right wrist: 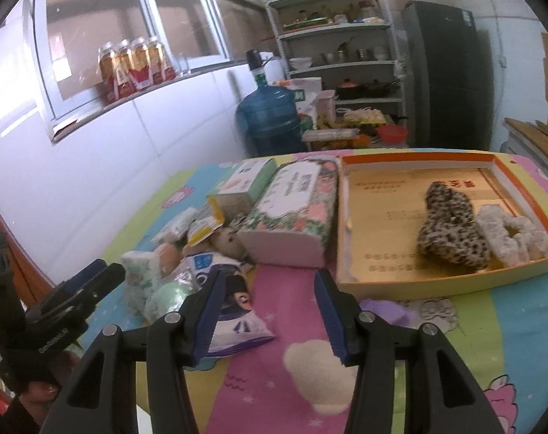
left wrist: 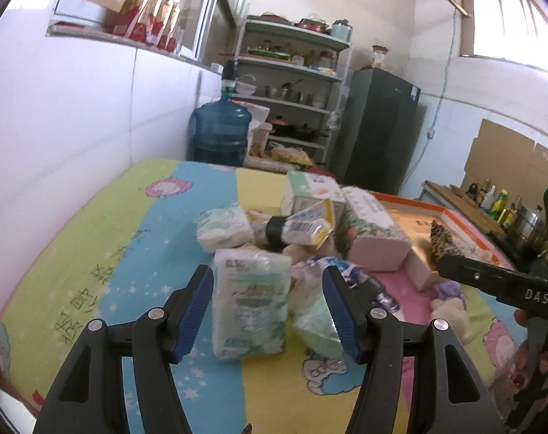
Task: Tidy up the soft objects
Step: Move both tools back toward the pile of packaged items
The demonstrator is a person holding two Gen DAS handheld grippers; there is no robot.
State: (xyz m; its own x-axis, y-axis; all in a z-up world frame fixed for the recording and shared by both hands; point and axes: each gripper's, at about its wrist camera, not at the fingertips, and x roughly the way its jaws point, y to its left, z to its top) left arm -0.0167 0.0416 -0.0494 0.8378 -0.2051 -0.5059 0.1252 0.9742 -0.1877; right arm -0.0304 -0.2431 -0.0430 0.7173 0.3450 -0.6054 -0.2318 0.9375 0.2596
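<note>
Left wrist view shows us a striped cartoon tablecloth (left wrist: 136, 238) in a kitchen, our left gripper (left wrist: 268, 307) and right gripper (right wrist: 266, 313) both hovering wide, empty.

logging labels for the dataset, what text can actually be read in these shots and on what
"DAS": white letters on the right gripper, seen in the left wrist view.
Handwritten characters on the tablecloth: too blurred.
Print on the tissue pack, floral tissue pack and orange-rimmed box: too blurred.
</note>
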